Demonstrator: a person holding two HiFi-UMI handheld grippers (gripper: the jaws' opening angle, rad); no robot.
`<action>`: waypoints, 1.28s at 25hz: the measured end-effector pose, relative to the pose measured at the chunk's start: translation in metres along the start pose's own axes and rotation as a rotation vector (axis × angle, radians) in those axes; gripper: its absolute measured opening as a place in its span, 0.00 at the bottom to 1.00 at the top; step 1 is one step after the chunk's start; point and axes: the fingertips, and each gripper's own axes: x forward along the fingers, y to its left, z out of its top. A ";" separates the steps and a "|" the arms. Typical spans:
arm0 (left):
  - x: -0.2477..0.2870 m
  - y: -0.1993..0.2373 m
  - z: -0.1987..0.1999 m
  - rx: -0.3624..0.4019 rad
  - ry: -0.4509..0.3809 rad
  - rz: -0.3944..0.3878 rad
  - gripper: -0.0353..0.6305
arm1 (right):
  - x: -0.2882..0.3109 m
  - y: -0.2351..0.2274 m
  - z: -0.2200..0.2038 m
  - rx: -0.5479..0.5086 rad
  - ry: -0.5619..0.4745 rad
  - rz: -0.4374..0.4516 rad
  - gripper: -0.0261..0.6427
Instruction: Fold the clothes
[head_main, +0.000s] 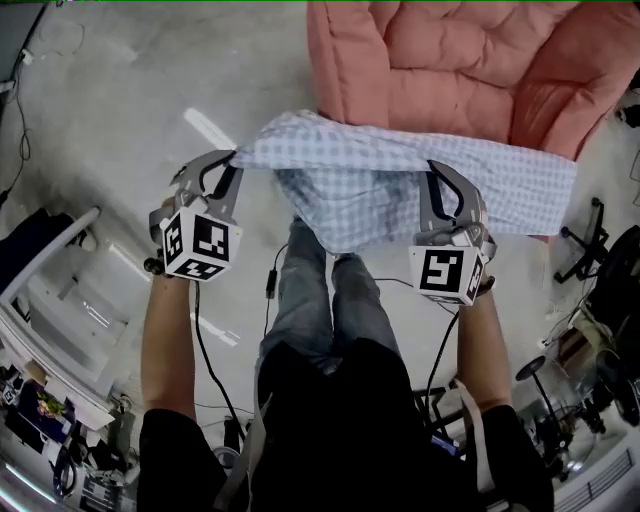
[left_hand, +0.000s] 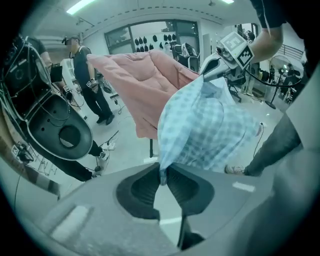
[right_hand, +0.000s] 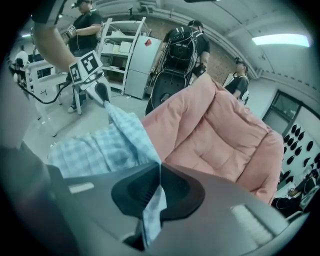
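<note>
**Shirt held up, stretched between both grippers**

Shirt (head_main: 400, 165), a blue-and-white check, hangs in the air in front of the person, above the floor (head_main: 110, 110) and just before a pink sofa (head_main: 450, 60). The left gripper (head_main: 232, 160) is closed on its left end; its own view shows a thin edge of cloth nipped between the jaws. The right gripper (head_main: 432, 170) is also clamped shut on the cloth, further along the top edge, with a strip of the check trailing down through the jaws in its own view. Between the two grips the top edge runs almost taut, and a pouch of fabric sags below it over the person's legs. Past the right gripper the rest of the shirt reaches on toward the sofa's arm; whether it rests there or hangs free I cannot tell.

This looks like the opening step: the shirt is lifted and spread, with no fold made yet. No worktop shows, so the sofa seat seems the likeliest place to lay it. The next move probably calls for keeping both grips firm and the edge tight while the shirt is carried over and lowered flat, so the sagging part and the loose right end do not bunch underneath.
</note>
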 end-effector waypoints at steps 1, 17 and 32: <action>-0.006 -0.005 0.000 -0.006 0.002 0.013 0.13 | -0.007 -0.004 0.008 -0.003 -0.022 -0.001 0.05; -0.062 -0.098 -0.080 -0.234 0.091 0.113 0.13 | -0.084 0.078 -0.010 -0.061 -0.071 0.195 0.05; -0.039 -0.124 -0.124 -0.282 0.181 0.108 0.14 | -0.095 0.146 -0.058 -0.249 -0.015 0.337 0.05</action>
